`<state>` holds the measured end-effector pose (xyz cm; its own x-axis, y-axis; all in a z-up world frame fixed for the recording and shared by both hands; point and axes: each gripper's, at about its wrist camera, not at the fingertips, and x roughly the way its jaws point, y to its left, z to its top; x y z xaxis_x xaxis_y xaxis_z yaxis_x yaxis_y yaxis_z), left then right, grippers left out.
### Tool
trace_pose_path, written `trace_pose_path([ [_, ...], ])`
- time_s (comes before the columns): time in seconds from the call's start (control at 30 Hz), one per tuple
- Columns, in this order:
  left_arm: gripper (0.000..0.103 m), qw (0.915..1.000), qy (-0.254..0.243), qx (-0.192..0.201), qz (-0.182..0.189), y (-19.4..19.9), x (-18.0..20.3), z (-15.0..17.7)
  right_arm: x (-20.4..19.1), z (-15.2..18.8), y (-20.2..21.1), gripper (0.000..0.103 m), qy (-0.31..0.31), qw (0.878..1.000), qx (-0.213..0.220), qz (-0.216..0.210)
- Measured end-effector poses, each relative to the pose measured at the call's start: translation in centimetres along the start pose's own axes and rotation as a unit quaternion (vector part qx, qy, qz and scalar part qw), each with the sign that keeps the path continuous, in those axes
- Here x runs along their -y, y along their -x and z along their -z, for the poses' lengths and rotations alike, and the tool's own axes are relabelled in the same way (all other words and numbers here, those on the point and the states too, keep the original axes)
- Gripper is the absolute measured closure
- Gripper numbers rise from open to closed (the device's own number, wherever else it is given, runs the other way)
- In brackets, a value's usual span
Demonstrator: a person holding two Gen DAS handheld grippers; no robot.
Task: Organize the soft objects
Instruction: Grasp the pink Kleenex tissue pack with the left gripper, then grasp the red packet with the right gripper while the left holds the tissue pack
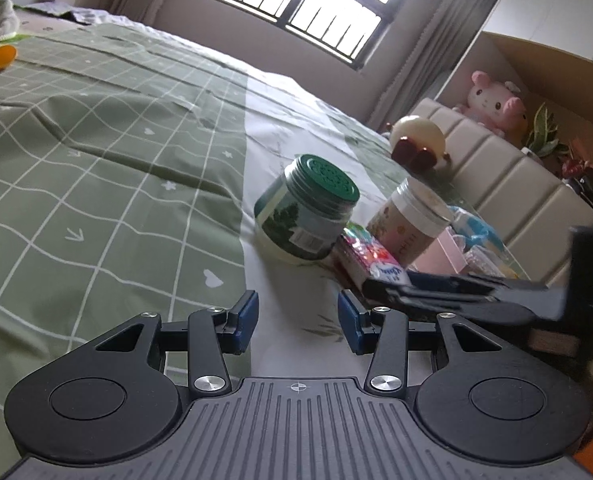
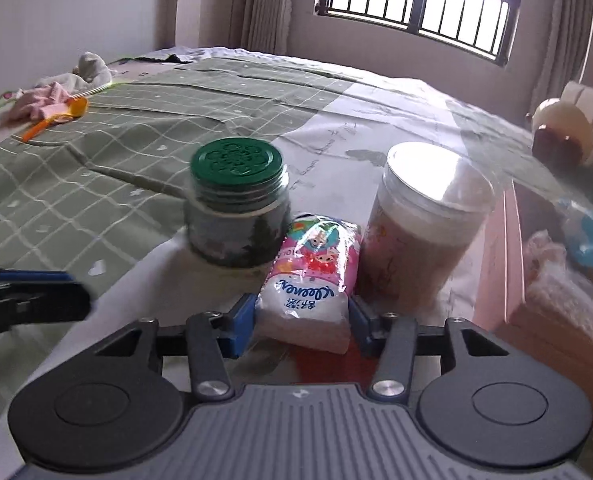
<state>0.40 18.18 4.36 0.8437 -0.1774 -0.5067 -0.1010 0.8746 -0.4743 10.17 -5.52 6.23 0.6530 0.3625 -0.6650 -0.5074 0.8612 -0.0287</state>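
A pink and white Kleenex tissue pack (image 2: 312,280) lies on the bed between a green-lidded jar (image 2: 236,204) and a clear-lidded jar (image 2: 424,224). My right gripper (image 2: 302,318) has its blue pads on both sides of the pack's near end and is shut on it. The pack (image 1: 370,258) and the right gripper (image 1: 376,290) also show in the left wrist view. My left gripper (image 1: 296,320) is open and empty, low over the white part of the bedspread, just left of the right gripper. Soft cloths (image 2: 56,96) lie at the bed's far left.
A pink box (image 2: 544,304) with soft items and a blue toy stands right of the jars. A round cream toy (image 1: 416,140) sits by the padded headboard (image 1: 508,184). A pink plush (image 1: 492,106) sits on the shelf. An orange scoop (image 2: 56,118) lies by the cloths.
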Motion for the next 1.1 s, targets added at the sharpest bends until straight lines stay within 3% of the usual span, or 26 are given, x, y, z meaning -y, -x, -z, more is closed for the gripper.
trace_pose_path([
  [0.07, 0.055, 1.0, -0.006, -0.003, 0.001, -0.1, 0.4, 0.0, -0.9, 1.2, 1.3, 0.057, 0.002, 1.0, -0.002, -0.028],
  [0.13, 0.055, 0.9999, -0.012, -0.007, 0.003, -0.2, 0.8, 0.1, -2.1, 2.4, 2.2, 0.073, 0.012, 0.998, -0.007, -0.067],
  [0.3, 0.055, 0.9993, -0.028, -0.023, 0.003, -0.6, 1.9, 0.5, -4.7, 4.4, 4.8, 0.068, 0.045, 0.99, 0.009, -0.137],
  [0.37, 0.055, 0.9991, -0.035, -0.023, -0.002, -0.5, 2.2, 0.6, -4.1, 4.4, 6.0, 0.05, 0.043, 0.99, 0.028, -0.134],
  [0.47, 0.055, 0.9971, -0.073, -0.018, -0.007, -0.8, 3.3, 0.3, -1.9, 4.4, 7.2, 0.038, 0.028, 0.992, 0.059, -0.104],
  [0.57, 0.055, 0.9853, -0.17, -0.014, -0.007, -2.1, 5.6, -0.2, 0.8, 4.8, 7.2, 0.037, 0.008, 0.996, 0.064, -0.06],
  [0.67, 0.055, 0.9695, -0.24, -0.046, -0.021, -4.7, 7.3, -0.7, 3.9, 5.8, 6.5, 0.036, -0.037, 0.997, 0.056, -0.033],
  [0.77, 0.053, 0.9643, -0.25, -0.079, -0.034, -7.3, 7.8, -0.8, 6.3, 7.5, 5.3, 0.035, -0.083, 0.995, 0.046, -0.018],
  [0.87, 0.049, 0.9609, -0.261, -0.076, -0.055, -8.7, 8.3, -0.8, 7.4, 9.2, 3.8, 0.031, -0.109, 0.993, 0.036, -0.02],
  [0.97, 0.048, 0.9619, -0.256, -0.075, -0.062, -9.6, 8.4, -0.9, 6.9, 9.1, 3.8, 0.017, -0.089, 0.995, 0.036, -0.029],
  [1.1, 0.047, 0.9605, -0.258, -0.076, -0.069, -10.4, 9.0, -1.3, 6.0, 9.2, 3.8, 0.015, -0.066, 0.997, 0.03, -0.019],
])
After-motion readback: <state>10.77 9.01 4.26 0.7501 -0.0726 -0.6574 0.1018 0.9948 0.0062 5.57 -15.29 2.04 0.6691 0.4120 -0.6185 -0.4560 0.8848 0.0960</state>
